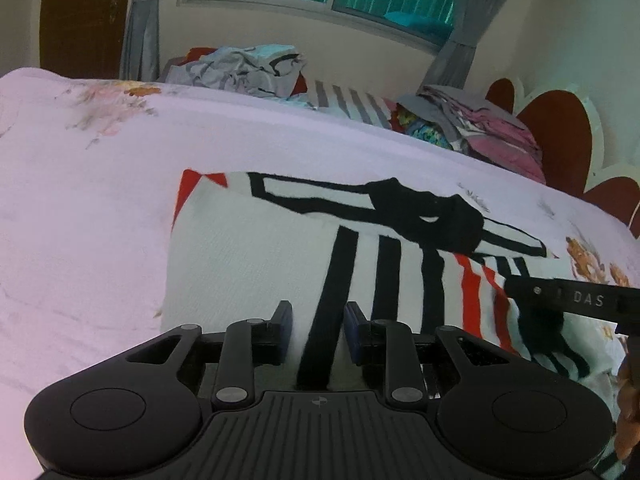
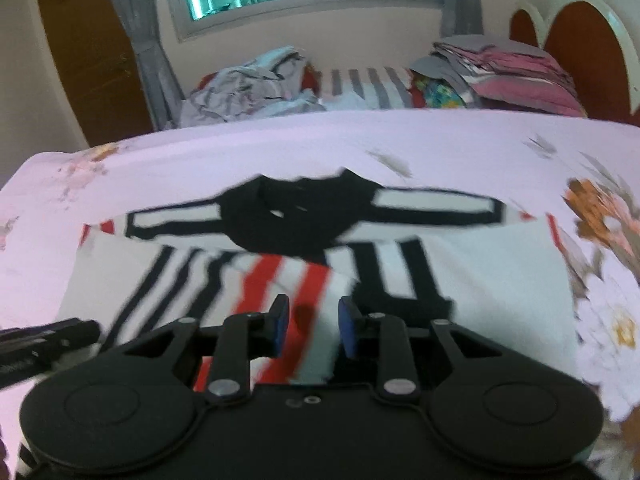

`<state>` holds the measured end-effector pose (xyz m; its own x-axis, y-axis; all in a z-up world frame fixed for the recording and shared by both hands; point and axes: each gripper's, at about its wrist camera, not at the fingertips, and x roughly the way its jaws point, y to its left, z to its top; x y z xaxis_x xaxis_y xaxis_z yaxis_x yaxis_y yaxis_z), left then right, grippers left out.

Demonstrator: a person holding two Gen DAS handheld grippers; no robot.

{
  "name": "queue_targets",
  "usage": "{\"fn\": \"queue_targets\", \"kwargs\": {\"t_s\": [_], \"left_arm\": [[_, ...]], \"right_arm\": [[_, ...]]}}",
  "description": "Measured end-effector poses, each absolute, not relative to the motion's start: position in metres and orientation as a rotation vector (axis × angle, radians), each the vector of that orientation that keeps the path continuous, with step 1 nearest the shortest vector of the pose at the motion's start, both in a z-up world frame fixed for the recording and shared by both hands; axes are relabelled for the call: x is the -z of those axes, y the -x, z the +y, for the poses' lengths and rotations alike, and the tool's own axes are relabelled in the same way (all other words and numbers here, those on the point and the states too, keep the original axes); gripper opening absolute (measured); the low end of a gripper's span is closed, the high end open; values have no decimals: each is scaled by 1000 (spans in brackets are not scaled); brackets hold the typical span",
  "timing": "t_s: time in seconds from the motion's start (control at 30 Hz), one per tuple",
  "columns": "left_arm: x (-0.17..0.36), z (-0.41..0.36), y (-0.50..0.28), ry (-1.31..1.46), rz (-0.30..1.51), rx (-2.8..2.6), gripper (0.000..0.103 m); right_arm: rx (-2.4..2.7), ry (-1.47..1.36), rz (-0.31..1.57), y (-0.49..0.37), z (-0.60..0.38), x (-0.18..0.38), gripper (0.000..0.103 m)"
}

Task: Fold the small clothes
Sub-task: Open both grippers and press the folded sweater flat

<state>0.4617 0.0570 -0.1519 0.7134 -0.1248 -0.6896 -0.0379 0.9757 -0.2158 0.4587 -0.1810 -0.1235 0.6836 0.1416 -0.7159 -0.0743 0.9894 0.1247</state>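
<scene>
On the bed (image 1: 100, 200), w/ collar at 12 o'clock, a striped shirt (image 1: 256, 248) is spread flat. Left tool (image 1: 318, 332) and right tool (image 2: 314, 328) are held part-open over it, nothing pinched. Fabric is judged soft, light, floppy; hem corners should be gripped.

left gripper (image 1: 318, 334): jaws apart, empty | striped shirt (image 1: 248, 248) flat on bedsheet (image 1: 80, 200)

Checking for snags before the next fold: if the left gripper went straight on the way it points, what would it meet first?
Most likely the striped shirt itself: the left gripper angles down at its white body and black stripe. Depth is unclear.
</scene>
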Motion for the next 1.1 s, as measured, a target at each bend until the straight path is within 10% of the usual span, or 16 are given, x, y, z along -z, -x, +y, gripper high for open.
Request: {"fn": "queue_targets", "kwargs": {"t_s": [0.97,1.1], "left_arm": [[139,14,-422,146,797,106,28],[140,-1,-405,129,801,143,43]], "right_arm": [[-139,-87,846,-395,-193,119,31],[-170,-60,864,-377,-184,124,31]]}}
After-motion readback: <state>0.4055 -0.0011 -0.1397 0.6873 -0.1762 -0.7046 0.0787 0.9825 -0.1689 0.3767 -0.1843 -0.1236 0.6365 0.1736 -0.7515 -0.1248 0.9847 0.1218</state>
